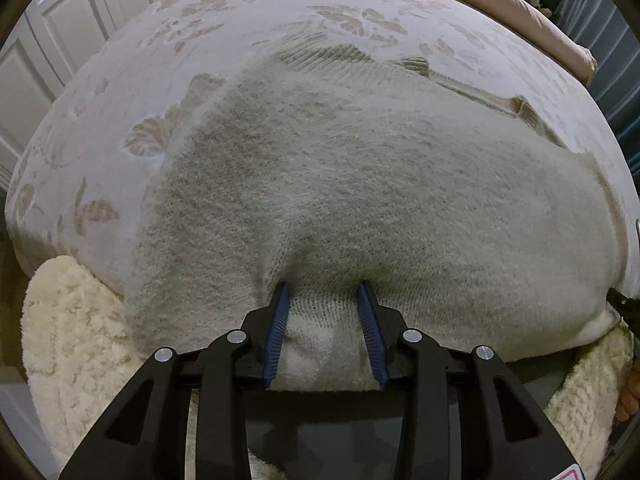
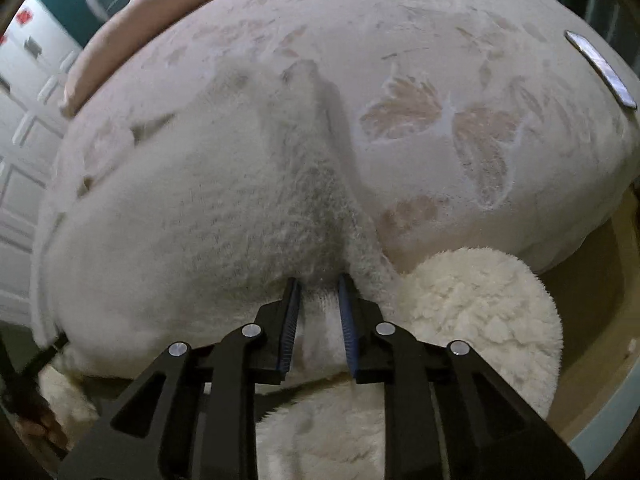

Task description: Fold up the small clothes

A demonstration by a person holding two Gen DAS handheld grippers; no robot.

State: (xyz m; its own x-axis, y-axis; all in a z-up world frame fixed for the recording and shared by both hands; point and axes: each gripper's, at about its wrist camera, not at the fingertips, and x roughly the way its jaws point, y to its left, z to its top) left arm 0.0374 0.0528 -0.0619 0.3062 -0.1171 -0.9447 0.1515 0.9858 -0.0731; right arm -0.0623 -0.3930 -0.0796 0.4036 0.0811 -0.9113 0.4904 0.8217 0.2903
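Cream knit sweater [image 1: 360, 184] lies flat on the patterned bed cover [image 1: 100, 128], its near hem at the bed's edge, its length running away from both grippers. Left gripper [image 1: 325, 300] and right gripper [image 2: 320, 292] each pinch that hem, the left near the middle, the right at the corner beside a fluffy rug [image 2: 480, 304], so the fold goes forward.

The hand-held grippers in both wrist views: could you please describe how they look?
Both look alike. The left hand-held gripper and the right hand-held gripper are matte black plastic linkages with triangular cut-outs and round silver pivot pins. Each finger carries a narrow blue ribbed pad. A red-and-white sticker corner shows on the left one. No cables are visible.
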